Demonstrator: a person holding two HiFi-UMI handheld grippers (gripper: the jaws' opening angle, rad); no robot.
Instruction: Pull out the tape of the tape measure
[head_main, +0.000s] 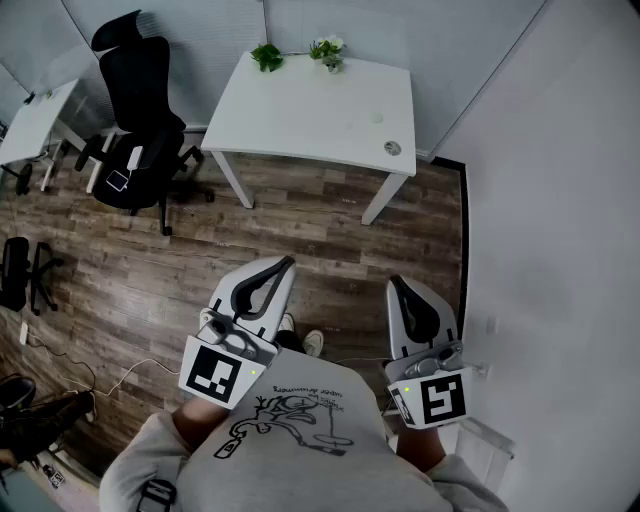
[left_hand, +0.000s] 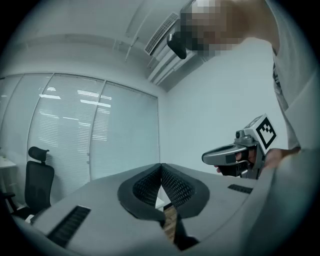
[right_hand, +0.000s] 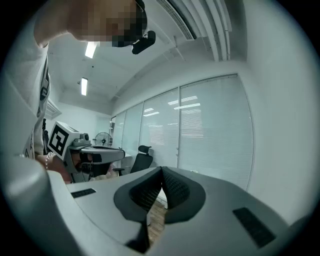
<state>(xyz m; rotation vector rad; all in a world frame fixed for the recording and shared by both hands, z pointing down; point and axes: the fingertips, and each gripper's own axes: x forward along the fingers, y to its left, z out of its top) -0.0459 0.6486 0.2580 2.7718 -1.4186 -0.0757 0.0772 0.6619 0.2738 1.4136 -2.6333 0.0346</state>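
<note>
So the person is standing back on the wood floor (head_main: 300, 235) with both tools held out roughly level, and nothing is happening with any tape yet. The left gripper (head_main: 284, 264) is sitting with its jaws pressed together and nothing between them. The right gripper (head_main: 397, 284) is doing the same, pads meeting at the tip and empty. No tape measure is showing clearly anywhere. Best guess is the small round grey thing (head_main: 392, 148) lying near the right front corner of the white table (head_main: 300, 110), but it's too small to be sure, and no tape end or long axis is readable from here. If that's it, it's lying well ahead of both claws and over on the right, so the right gripper is looking like the nearer one, with the left having to reach across. Either way, both would be needing to open up before grabbing anything.
</note>
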